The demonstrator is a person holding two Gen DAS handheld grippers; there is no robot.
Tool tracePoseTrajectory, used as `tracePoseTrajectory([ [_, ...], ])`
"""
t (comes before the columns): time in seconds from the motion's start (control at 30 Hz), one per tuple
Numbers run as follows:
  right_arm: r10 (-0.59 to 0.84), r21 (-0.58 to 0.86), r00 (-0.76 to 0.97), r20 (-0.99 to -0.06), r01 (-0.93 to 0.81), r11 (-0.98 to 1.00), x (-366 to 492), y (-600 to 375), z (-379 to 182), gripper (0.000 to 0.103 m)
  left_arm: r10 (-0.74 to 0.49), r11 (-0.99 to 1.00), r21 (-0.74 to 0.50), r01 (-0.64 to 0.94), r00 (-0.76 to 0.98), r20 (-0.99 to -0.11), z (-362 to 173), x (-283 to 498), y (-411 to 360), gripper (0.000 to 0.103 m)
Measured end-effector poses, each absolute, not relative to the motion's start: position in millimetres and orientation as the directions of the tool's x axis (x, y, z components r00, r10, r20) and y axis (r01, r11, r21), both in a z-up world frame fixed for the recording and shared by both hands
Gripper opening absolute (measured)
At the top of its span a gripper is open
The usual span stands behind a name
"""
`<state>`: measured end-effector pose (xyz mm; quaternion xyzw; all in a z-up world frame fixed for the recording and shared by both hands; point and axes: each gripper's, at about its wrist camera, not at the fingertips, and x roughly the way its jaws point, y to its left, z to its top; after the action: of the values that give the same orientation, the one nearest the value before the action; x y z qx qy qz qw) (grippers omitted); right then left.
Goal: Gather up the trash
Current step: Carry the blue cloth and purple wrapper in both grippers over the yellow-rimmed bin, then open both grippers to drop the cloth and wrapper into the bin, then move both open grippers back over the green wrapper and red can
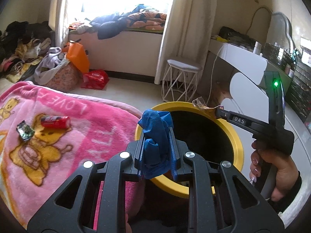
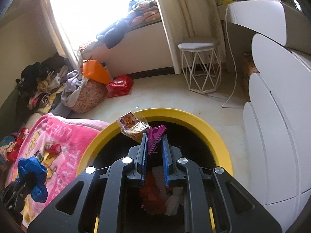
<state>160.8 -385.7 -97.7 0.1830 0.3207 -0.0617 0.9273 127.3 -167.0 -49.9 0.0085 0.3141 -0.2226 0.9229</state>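
Over the round yellow-rimmed black bin [image 2: 204, 125], the right gripper [image 2: 153, 145] has its jaws clenched on a crinkled purple-and-clear foil wrapper [image 2: 155, 136], pointing up-left. Beside the bin's rim, the left gripper [image 1: 156, 145] grips one crumpled blue cloth [image 1: 155, 128]. Left of the bin, on the pink blanket [image 1: 58, 145] — one red can [image 1: 55, 122] lying sideways, one small foil wrapper [image 1: 24, 131].

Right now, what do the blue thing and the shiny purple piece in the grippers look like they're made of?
Blue wad: soft matte fabric or thin glove material, judging by its limp folds. Purple wrapper: thin metallic plastic film, glossy and sharply creased, with a clear crinkly part beside it.
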Motion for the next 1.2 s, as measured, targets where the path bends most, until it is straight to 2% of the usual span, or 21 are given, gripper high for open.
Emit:
tracePoseTrajectory([
  [0.6, -0.002, 0.332, 0.764, -0.645, 0.282, 0.900, 162.4, -410.8, -115.4, 0.016, -0.446, 0.868, -0.134, 0.479, 0.632, -0.633, -77.3, 148.0, -205.7, 0.017],
  [0.67, 0.005, 0.336, 0.767, -0.642, 0.275, 0.901, 163.8, -410.4, -115.1, 0.017, -0.449, 0.866, -0.136, 0.481, 0.629, -0.634, -79.6, 150.7, -208.8, 0.023],
  [0.7, 0.005, 0.336, 0.767, -0.642, 0.274, 0.901, 163.5, -409.3, -115.4, 0.020, -0.449, 0.866, -0.136, 0.482, 0.628, -0.636, -80.4, 152.2, -209.5, 0.031],
  [0.73, 0.005, 0.336, 0.768, -0.640, 0.275, 0.901, 163.2, -409.3, -115.5, 0.023, -0.448, 0.867, -0.136, 0.479, 0.630, -0.635, -80.8, 153.4, -209.8, 0.036],
  [0.77, 0.006, 0.339, 0.769, -0.639, 0.275, 0.900, 162.9, -409.8, -115.5, 0.031, -0.447, 0.870, -0.141, 0.472, 0.634, -0.631, -80.7, 154.0, -208.5, 0.045],
  [0.83, 0.007, 0.347, 0.777, -0.629, 0.273, 0.897, 161.6, -410.7, -114.8, 0.036, -0.463, 0.869, -0.175, 0.463, 0.634, -0.620, -79.8, 154.7, -203.1, 0.052],
  [0.9, 0.013, 0.351, 0.779, -0.627, 0.268, 0.897, 161.4, -410.2, -113.7, 0.044, -0.452, 0.877, -0.176, 0.447, 0.648, -0.613, -78.2, 153.6, -199.3, 0.075],
  [0.93, 0.012, 0.351, 0.781, -0.624, 0.267, 0.897, 160.9, -409.3, -113.1, 0.046, -0.450, 0.880, -0.180, 0.439, 0.652, -0.610, -77.1, 153.0, -196.7, 0.080],
  [0.97, 0.011, 0.350, 0.782, -0.623, 0.266, 0.898, 160.6, -409.1, -112.3, 0.048, -0.448, 0.883, -0.186, 0.431, 0.656, -0.608, -76.2, 152.8, -194.4, 0.081],
  [1.03, 0.013, 0.346, 0.787, -0.617, 0.256, 0.903, 159.8, -405.8, -109.6, 0.049, -0.433, 0.894, -0.194, 0.404, 0.668, -0.605, -74.1, 152.4, -187.6, 0.091],
  [1.2, 0.012, 0.315, 0.802, -0.597, 0.221, 0.923, 159.6, -393.6, -99.3, 0.057, -0.413, 0.908, -0.208, 0.364, 0.696, -0.587, -64.6, 150.0, -171.9, 0.092],
])
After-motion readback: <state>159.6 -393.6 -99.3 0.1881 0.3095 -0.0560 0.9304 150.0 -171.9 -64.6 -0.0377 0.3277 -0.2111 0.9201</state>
